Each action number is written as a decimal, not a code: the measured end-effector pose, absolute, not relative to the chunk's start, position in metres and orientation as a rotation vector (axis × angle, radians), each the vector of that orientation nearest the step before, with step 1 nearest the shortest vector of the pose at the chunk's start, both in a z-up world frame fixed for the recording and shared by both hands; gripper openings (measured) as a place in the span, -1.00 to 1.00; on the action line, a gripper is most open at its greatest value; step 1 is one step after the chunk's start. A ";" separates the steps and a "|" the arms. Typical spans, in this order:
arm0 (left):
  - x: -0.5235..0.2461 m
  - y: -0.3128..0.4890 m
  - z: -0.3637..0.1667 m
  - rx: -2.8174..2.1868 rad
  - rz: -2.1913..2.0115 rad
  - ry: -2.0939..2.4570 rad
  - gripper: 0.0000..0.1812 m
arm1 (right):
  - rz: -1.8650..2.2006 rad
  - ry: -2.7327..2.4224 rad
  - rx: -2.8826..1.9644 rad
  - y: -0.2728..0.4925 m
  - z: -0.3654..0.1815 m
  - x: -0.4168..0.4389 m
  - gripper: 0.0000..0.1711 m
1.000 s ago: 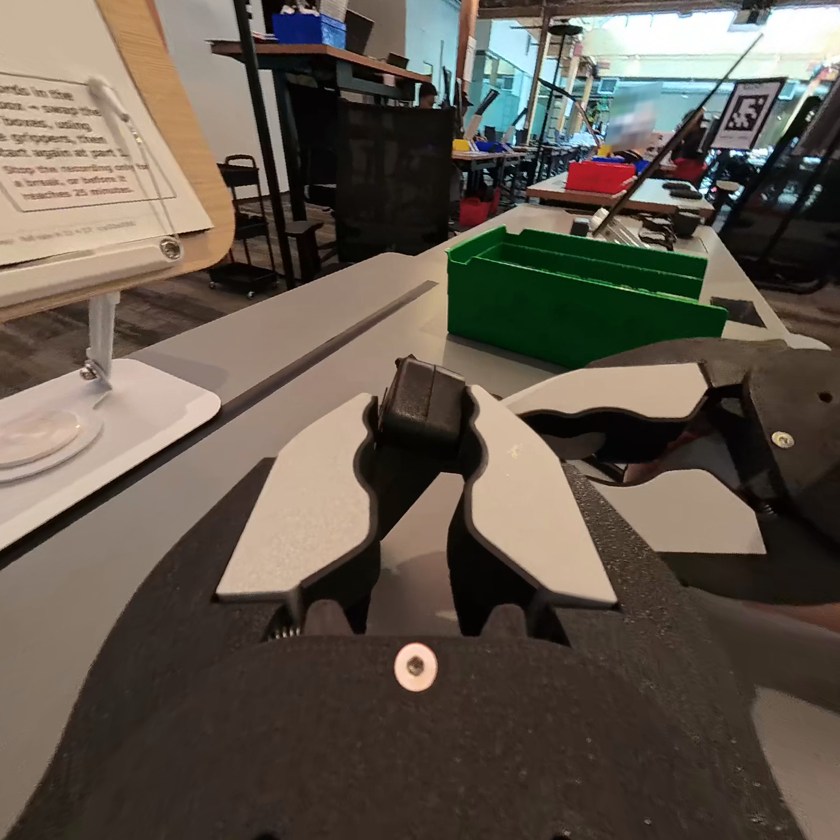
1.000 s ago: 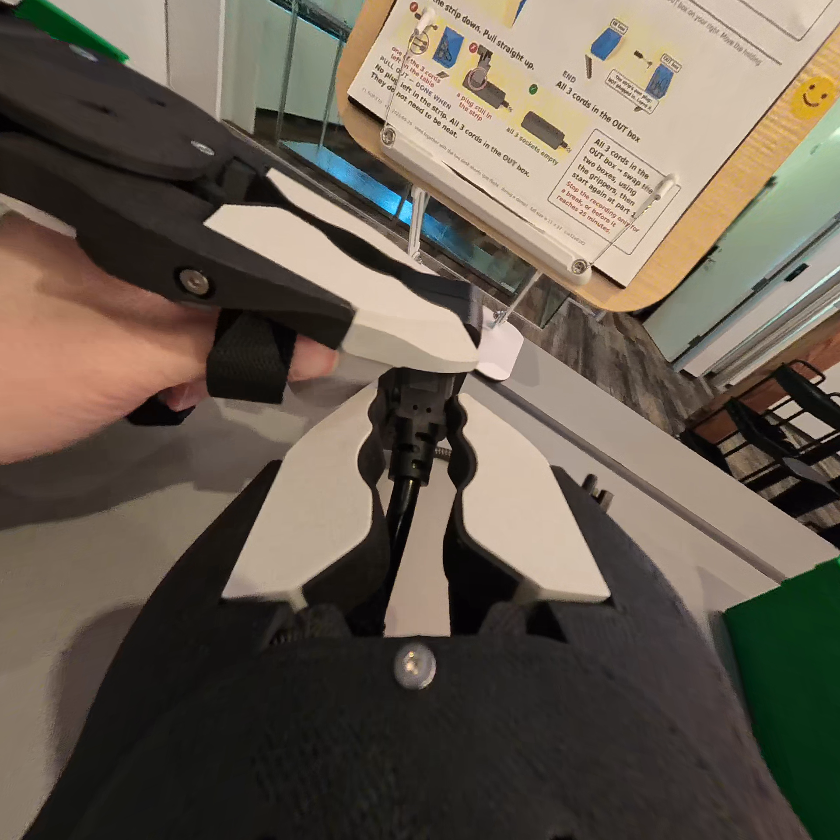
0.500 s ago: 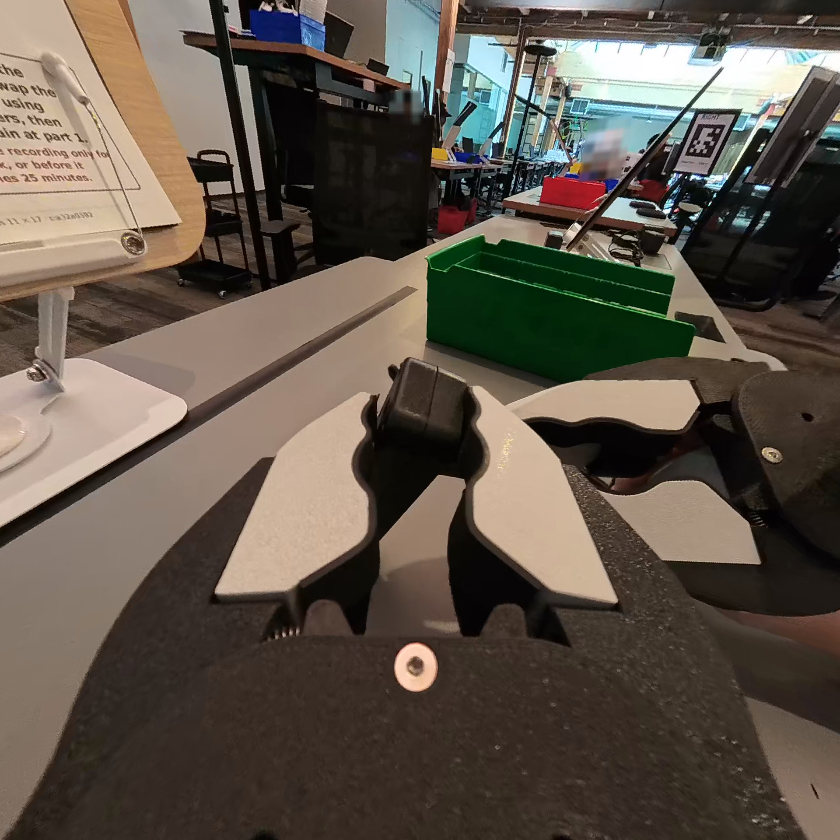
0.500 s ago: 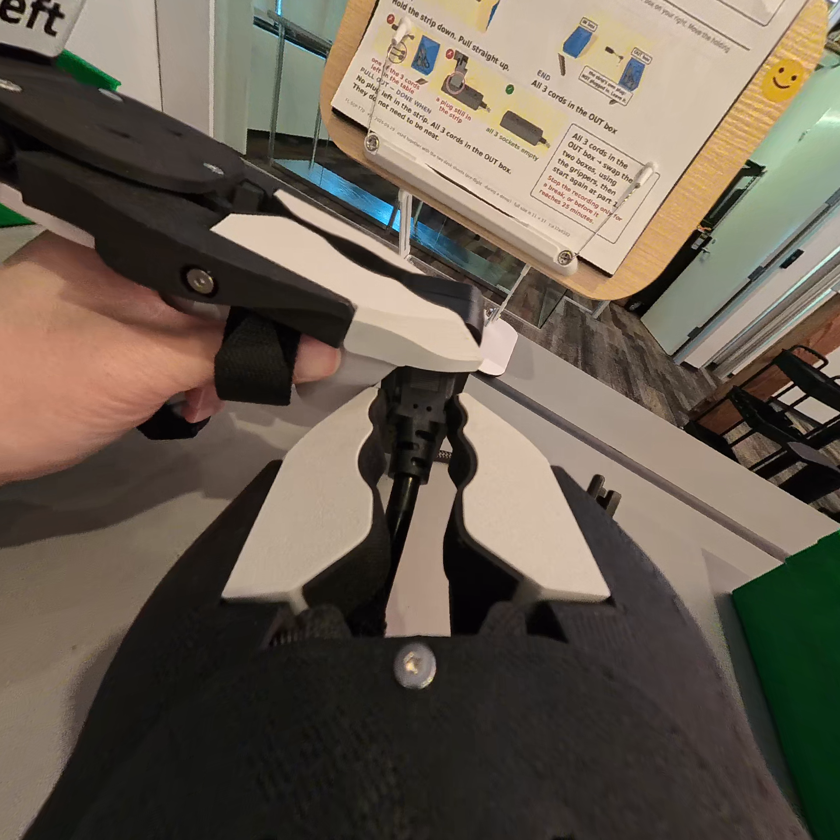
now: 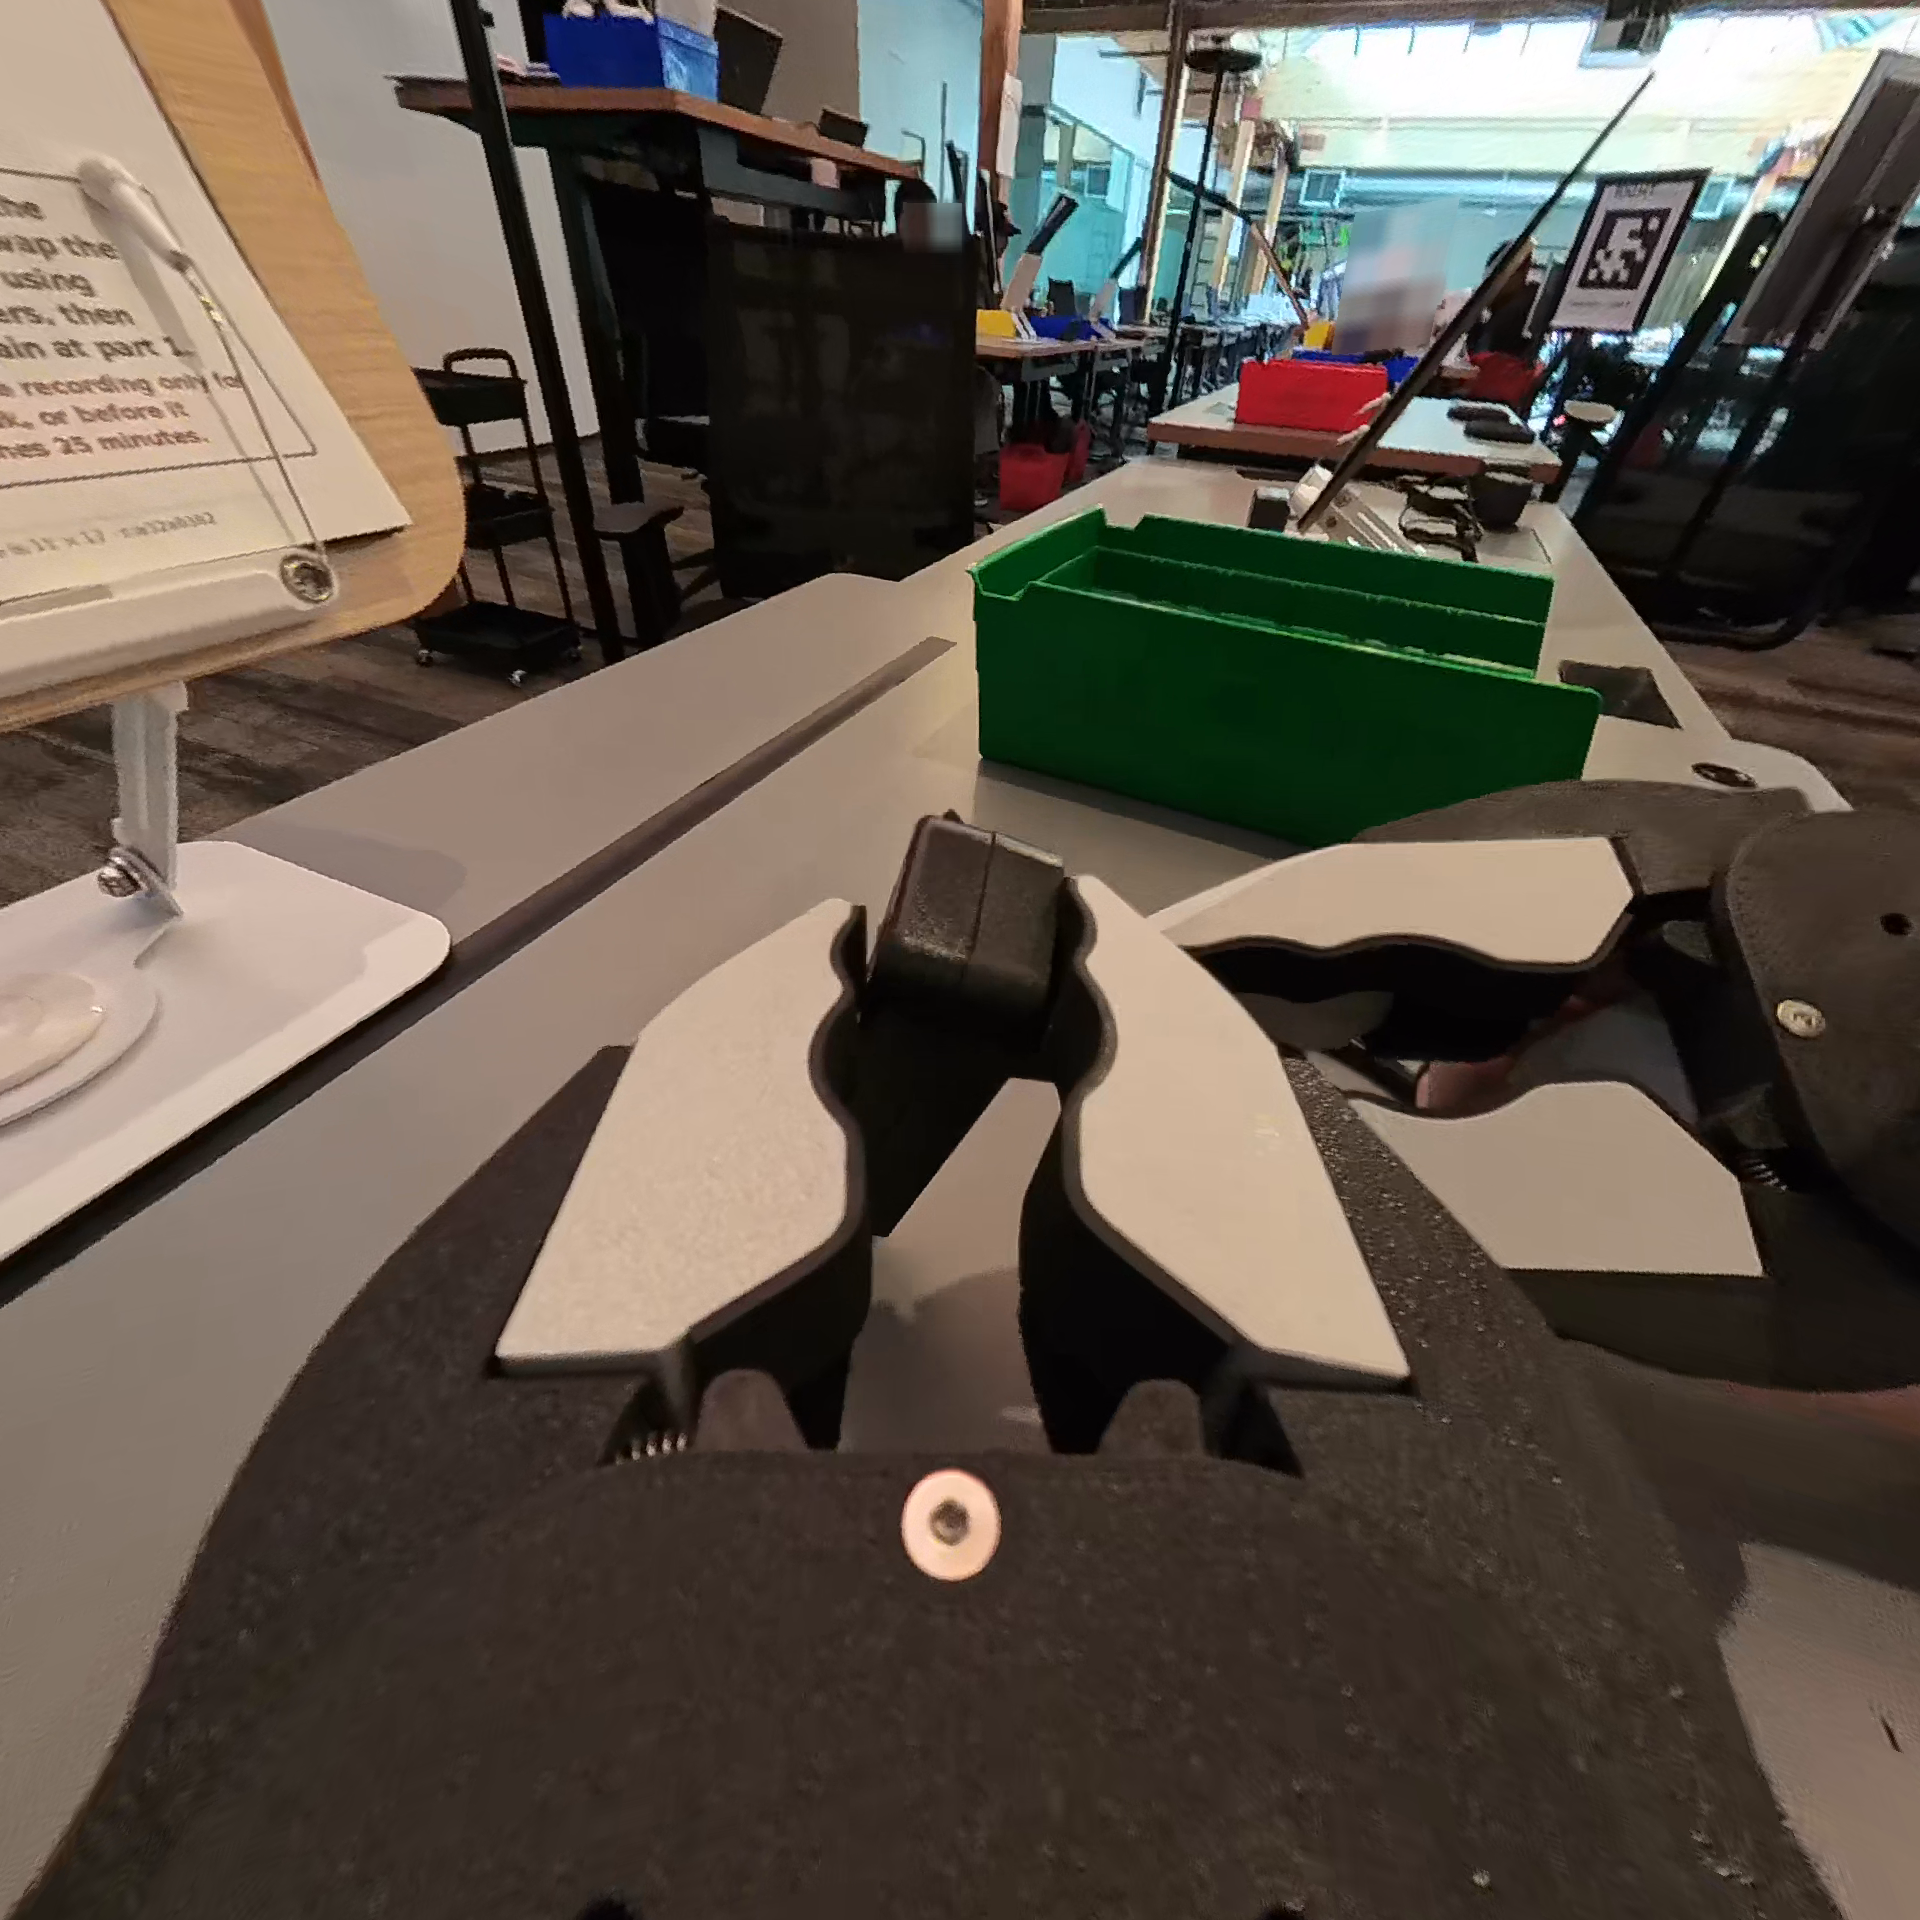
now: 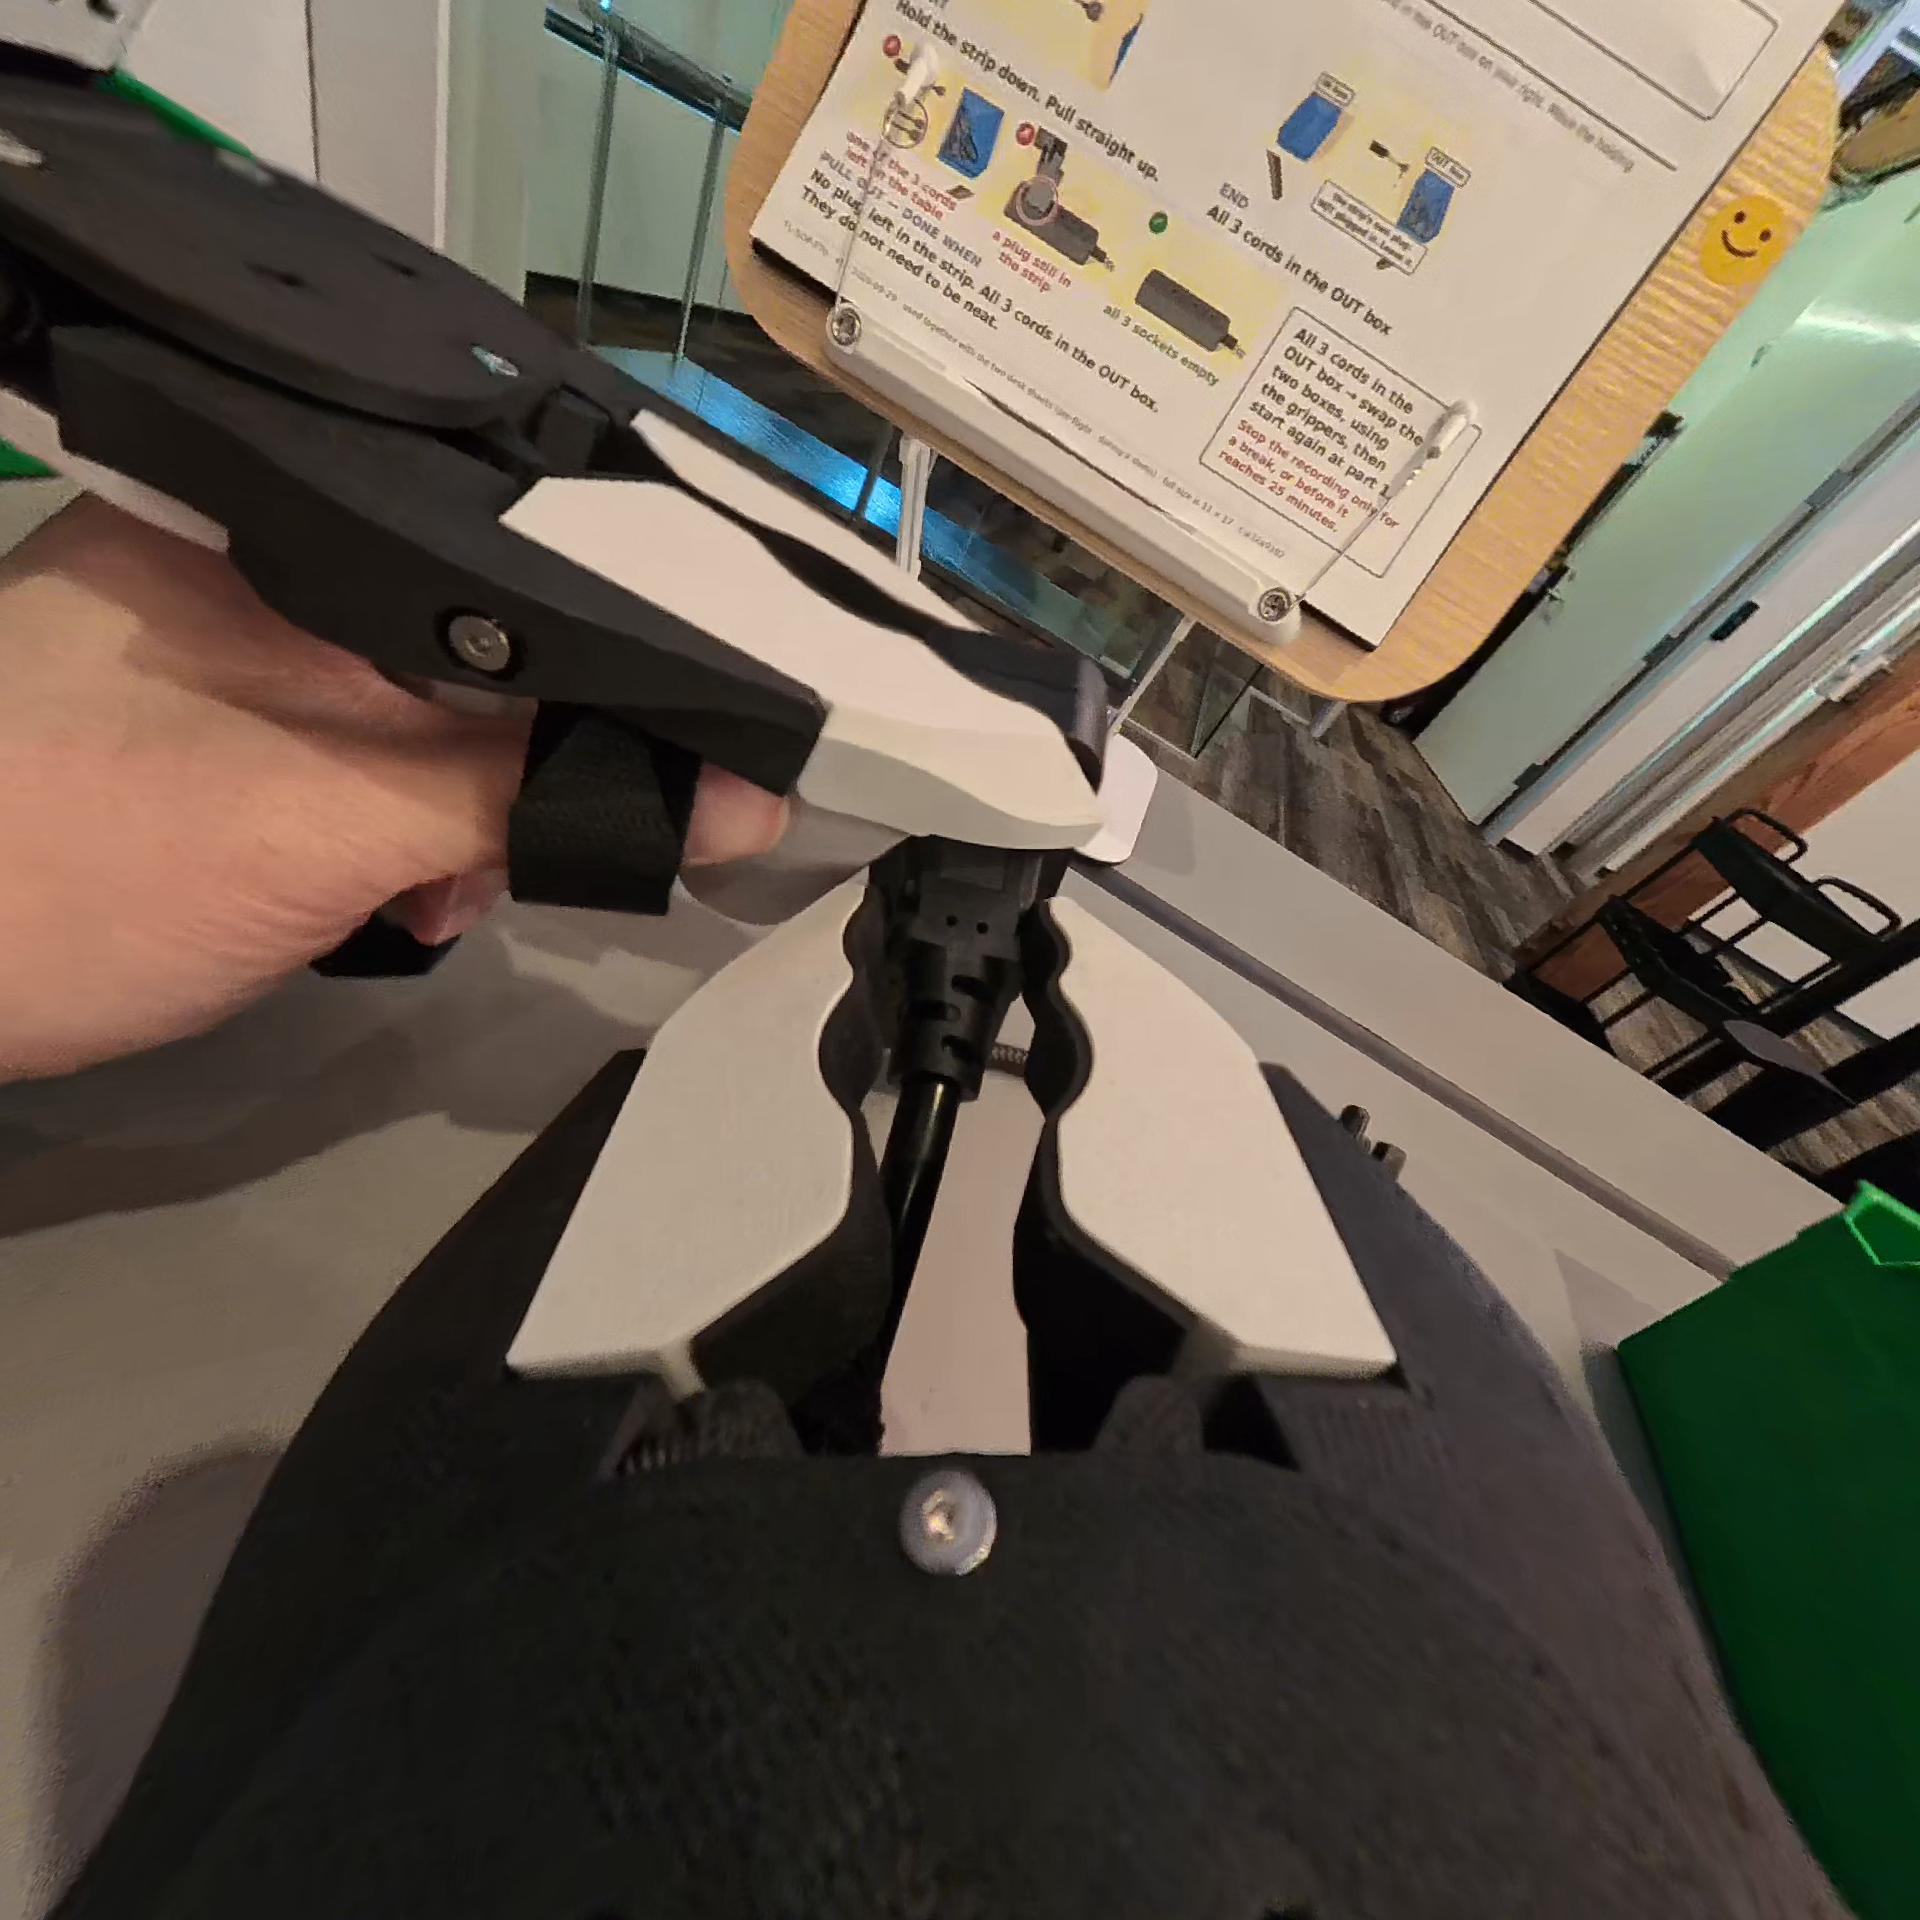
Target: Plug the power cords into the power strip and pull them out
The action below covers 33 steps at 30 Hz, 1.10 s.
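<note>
Left gripper (image 5: 961, 935) clamps the black rectangular power strip end (image 5: 971, 925); right gripper (image 6: 961, 935) grips the black ribbed cord plug (image 6: 961, 961), its long axis along the fingers, tip touching the strip.

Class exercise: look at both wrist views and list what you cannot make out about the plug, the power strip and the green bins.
- Plug prongs, right wrist view: hidden behind the left hand-held gripper, so whether it is seated cannot be told.
- Power strip, left wrist view: only one black end shows between the gripper's fingers; sockets unseen.
- Green bin, left wrist view: its wall hides the contents.
- Second green bin, right wrist view: cut off by the frame edge.
</note>
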<state>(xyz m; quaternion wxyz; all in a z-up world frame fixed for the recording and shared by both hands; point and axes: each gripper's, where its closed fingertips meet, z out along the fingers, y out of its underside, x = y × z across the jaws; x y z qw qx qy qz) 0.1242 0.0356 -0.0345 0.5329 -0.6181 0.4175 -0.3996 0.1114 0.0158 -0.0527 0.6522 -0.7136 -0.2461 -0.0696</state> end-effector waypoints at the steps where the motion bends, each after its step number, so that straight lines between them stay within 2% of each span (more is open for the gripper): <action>1: 0.125 0.034 -0.035 -1.471 -0.966 1.005 -0.64 | -0.147 -0.576 -1.612 0.014 -0.053 0.112 -0.67; 7: 0.127 0.029 -0.035 -1.507 -1.040 1.013 -0.64 | -0.150 -0.621 -1.585 0.009 -0.052 0.114 -0.68; 10: 0.131 0.027 -0.033 -1.525 -0.941 1.044 -0.64 | -0.096 -0.593 -1.574 0.009 -0.051 0.118 -0.68; 11: 0.133 0.026 -0.030 -1.544 -0.928 1.069 -0.57 | -0.057 -0.584 -1.562 0.008 -0.050 0.121 -0.68; 12: 0.132 0.023 -0.019 -1.507 -0.954 1.073 -0.52 | -0.021 -0.572 -1.550 0.008 -0.048 0.124 -0.68; 13: 0.125 0.021 -0.001 -1.427 -1.007 1.033 -0.57 | 0.018 -0.551 -1.553 0.008 -0.046 0.128 -0.68; 15: 0.096 0.025 0.037 -1.269 -1.085 0.905 -0.55 | 0.098 -0.519 -1.542 0.008 -0.042 0.135 -0.68; 17: 0.067 0.029 0.048 -1.193 -1.092 0.897 -0.52 | 0.146 -0.506 -1.525 0.006 -0.038 0.139 -0.69; 21: 0.064 0.036 -0.016 -1.392 -0.984 1.144 -0.32 | 0.223 -0.571 -1.485 0.001 -0.037 0.129 -0.69; 22: 0.071 0.030 -0.025 -1.396 -1.025 1.184 -0.33 | 0.240 -0.593 -1.474 -0.001 -0.037 0.124 -0.69; 27: 0.094 0.001 -0.027 -1.293 -1.044 1.317 -0.30 | 0.356 -0.691 -1.431 -0.008 -0.040 0.110 -0.69; 30: 0.087 -0.009 -0.020 -1.256 -1.124 1.348 -0.36 | 0.429 -0.706 -1.419 -0.010 -0.041 0.109 -0.69; 33: 0.081 -0.001 -0.041 -1.338 -0.962 1.436 -0.33 | 0.473 -0.696 -1.419 -0.010 -0.041 0.110 -0.70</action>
